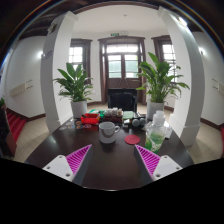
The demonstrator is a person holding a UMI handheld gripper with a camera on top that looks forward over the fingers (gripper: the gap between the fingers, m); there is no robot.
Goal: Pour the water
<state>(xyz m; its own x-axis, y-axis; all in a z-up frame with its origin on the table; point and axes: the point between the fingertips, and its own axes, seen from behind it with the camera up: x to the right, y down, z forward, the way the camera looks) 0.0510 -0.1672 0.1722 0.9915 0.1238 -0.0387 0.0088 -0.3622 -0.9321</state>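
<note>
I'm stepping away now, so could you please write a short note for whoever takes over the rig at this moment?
Claw: open, empty, above the near part of the dark table.
Bottle: upright with a green label, beyond the right finger.
Mug: white, upright, mid-table, ahead of the claw. A red coaster lies between mug and bottle.
Done: nothing visible; bottle not grasped.
Left: grasp the bottle and pour, probably into the mug.

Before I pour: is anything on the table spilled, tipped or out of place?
Nothing stands out. The mug and bottle stand upright on the dark table, with no spill visible. The gripper is open and empty.
</note>
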